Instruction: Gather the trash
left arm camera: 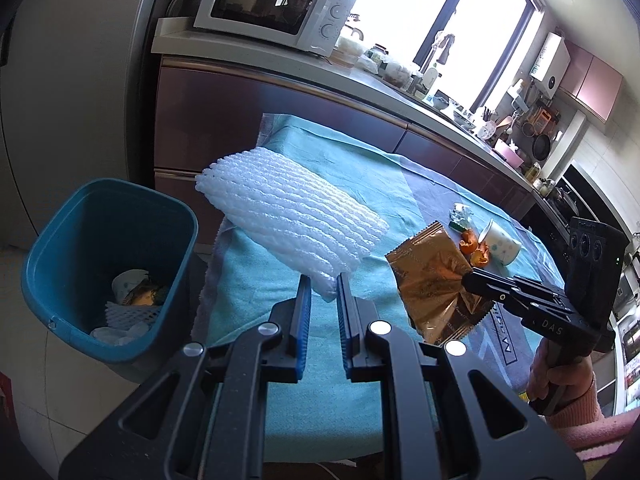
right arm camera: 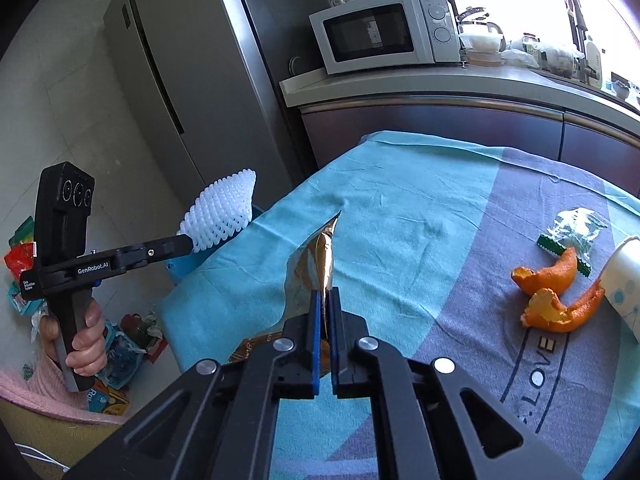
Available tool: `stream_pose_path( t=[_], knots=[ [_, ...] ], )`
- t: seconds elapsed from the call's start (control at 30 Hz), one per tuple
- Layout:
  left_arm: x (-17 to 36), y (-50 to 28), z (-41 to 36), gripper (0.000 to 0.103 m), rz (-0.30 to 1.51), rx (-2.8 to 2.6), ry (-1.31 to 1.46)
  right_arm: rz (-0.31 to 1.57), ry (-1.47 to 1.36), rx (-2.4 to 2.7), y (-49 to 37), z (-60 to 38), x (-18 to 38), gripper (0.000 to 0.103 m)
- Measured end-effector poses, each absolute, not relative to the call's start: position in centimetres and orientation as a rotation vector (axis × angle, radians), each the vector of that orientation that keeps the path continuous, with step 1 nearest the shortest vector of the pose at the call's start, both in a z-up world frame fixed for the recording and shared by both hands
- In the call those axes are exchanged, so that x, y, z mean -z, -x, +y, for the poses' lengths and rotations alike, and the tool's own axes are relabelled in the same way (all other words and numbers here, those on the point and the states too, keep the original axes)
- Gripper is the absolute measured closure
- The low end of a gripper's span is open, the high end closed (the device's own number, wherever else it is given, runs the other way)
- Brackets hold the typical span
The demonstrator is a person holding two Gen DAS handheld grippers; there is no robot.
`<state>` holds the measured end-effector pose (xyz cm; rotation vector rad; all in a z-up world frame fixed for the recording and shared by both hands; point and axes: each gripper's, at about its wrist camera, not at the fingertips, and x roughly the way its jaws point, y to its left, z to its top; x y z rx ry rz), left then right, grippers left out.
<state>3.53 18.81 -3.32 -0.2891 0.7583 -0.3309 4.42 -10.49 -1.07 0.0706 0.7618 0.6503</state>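
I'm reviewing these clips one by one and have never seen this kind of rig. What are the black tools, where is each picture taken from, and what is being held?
No robot here: a person holds two handheld grippers, each carrying a fisheye camera looking along its fingers. The left gripper grips a white foam net; the right gripper pinches a gold snack wrapper. Each view also shows the other tool. On the cloth-covered table lie orange peels, a paper cup on its side and a crumpled clear wrapper. A blue bin holding trash stands beside the table.
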Motion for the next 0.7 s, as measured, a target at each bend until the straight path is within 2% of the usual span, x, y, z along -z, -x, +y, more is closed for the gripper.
stream_pose_path(
  t=[0.7],
  knots=[
    [2.6,-2.0,22.7,0.090,0.731,0.226,0.313,0.741,-0.099,-0.789,-8.0,-5.5,-0.2,0.100]
  ],
)
